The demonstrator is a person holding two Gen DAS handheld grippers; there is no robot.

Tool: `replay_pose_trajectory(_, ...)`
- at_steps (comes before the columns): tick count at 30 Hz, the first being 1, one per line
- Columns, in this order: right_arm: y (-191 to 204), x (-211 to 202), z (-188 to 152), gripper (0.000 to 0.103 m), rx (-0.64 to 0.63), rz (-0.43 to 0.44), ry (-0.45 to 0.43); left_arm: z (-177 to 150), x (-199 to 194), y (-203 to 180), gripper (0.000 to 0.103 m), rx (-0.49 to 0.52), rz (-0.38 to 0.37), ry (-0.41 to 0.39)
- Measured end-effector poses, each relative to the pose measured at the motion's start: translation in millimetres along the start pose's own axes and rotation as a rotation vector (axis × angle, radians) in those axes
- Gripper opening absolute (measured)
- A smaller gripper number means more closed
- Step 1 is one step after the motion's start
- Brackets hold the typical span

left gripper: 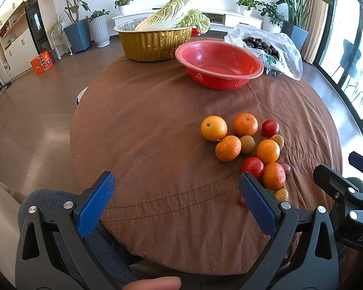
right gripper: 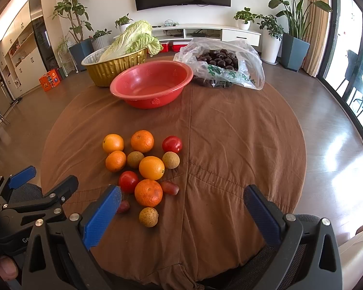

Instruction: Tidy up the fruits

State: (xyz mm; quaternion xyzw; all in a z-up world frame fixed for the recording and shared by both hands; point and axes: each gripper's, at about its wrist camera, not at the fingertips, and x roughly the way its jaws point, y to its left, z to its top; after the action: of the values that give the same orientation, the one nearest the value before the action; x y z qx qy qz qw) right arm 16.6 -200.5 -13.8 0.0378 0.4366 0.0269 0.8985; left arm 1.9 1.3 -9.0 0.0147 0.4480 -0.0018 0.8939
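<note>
Fruits (right gripper: pixel 142 169) cluster at ten o'clock of the right gripper (right gripper: pixel 182 200), fingers wide and empty: centre over one orange before closing gently

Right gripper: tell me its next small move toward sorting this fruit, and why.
Probably shift the right gripper toward the left and lower it over the nearest orange. Its jaws are open and empty, with only cloth between them; the fruit cluster lies just off its left finger. The red basket beyond the fruit is empty, a likely place for it.
</note>
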Motion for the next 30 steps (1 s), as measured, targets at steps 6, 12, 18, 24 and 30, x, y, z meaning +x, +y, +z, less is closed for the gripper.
replay_pose_trajectory(6, 0.2, 0.3, -0.1, 0.103, 0.000, 0.000, 0.000, -0.1, 0.0, -0.2, 0.103, 0.000, 0.000, -0.001)
replay_pose_trajectory(12, 0.0, 1.1, -0.4, 0.103, 0.000, 0.000, 0.001, -0.2, -0.1, -0.3, 0.103, -0.001, 0.001, -0.001)
replay_pose_trajectory(18, -0.1, 1.7, -0.9, 0.103, -0.001, -0.001, 0.003, -0.2, 0.0, -0.4, 0.103, -0.001, 0.000, -0.001)
replay_pose_trajectory(24, -0.3, 1.9, -1.2, 0.103, -0.001, -0.002, 0.004, -0.3, -0.1, -0.6, 0.103, -0.002, 0.000, -0.001)
replay_pose_trajectory(30, -0.1, 2.6, -1.2, 0.103, -0.001, -0.002, 0.005, -0.4, -0.1, -0.6, 0.103, -0.003, 0.000, -0.001)
